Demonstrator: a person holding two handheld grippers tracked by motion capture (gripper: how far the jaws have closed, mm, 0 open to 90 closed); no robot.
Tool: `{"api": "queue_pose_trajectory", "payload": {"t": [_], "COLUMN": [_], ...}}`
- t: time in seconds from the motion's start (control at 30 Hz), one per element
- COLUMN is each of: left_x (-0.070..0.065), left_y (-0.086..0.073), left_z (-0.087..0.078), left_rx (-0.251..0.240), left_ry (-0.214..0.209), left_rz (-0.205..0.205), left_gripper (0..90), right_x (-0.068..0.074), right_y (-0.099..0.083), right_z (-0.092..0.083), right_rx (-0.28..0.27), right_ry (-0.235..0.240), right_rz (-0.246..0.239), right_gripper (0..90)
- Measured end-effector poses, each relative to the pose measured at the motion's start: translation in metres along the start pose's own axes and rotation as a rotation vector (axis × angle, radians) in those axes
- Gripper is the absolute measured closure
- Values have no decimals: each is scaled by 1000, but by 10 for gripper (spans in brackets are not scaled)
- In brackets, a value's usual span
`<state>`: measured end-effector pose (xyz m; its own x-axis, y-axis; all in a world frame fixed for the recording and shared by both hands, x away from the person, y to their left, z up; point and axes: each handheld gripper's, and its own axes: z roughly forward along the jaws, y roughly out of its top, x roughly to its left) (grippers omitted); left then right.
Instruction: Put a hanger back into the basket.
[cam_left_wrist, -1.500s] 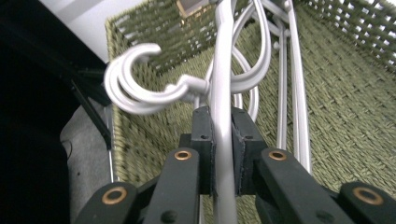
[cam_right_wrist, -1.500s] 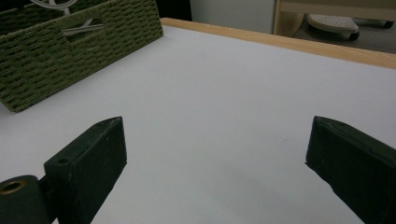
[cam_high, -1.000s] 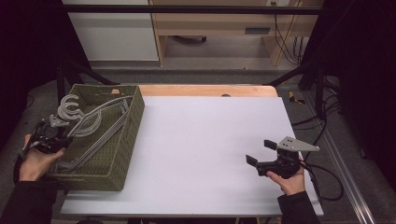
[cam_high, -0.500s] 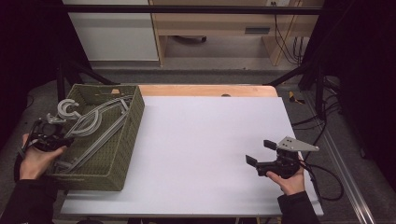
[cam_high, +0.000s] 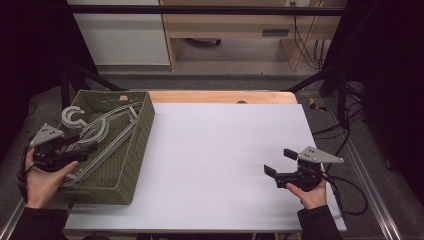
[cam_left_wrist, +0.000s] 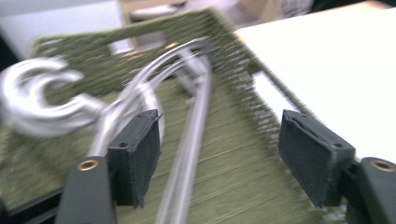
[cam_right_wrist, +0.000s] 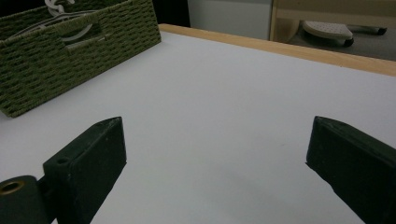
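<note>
Hangers (cam_high: 102, 132), grey, several, stacked in a green woven basket (cam_high: 131, 165) at the counter's left end; hooks (cam_high: 74, 118) are seen curling up over the basket's far-left part.

Counter (cam_high: 220, 150): white top, matte, bare betw. basket and right gripper; a wood strip (cam_high: 220, 96) is shown along the far edge. Basket is set flush w/ the left edge, reaching nearly to the near edge.

Room: dark surround; a white cabinet (cam_high: 120, 32) and a light wood shelf unit (cam_high: 240, 30) are placed beyond the far edge; cables (cam_high: 345, 135) are seen on the floor at right; black frame bars run overhead and at both sides.

Left gripper (cam_left_wrist: 219, 158): released, jaws just been opening, wide apart over the basket's interior; hanger rods are seen lying below, betw. the jaws, not pressed by the pads. View blurred.

Right gripper (cam_right_wrist: 215, 172): released, jaws spread, nothing betw. them; held low over the counter near its right-front corner, well apart from the basket.

Open room: the whole centre and far-right of the counter is unobstructed. Right edge is close beside the right hand (cam_high: 310, 192).
</note>
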<state>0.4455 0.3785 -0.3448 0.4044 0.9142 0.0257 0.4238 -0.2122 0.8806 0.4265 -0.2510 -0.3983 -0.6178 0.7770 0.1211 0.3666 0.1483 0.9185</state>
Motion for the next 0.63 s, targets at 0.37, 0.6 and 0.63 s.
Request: {"api": "queue_pose_trajectory", "payload": {"t": [0.37, 0.6, 0.63], "left_x": [-57, -76, -77], "left_y": [-9, -17, -19], "left_z": [11, 18, 19], "left_rx": [-122, -105, -100], "left_ry": [-191, -239, -241], "left_rz": [-11, 32, 41], "left_gripper": [110, 71, 72], "right_x": [0, -2, -3], "right_y": [0, -2, -2], "right_z": [-3, -6, -6], "right_rx": [-16, -23, -21], "right_ry": [-2, -1, -1], "right_rz": [10, 6, 5], "right_gripper": [47, 46, 45]}}
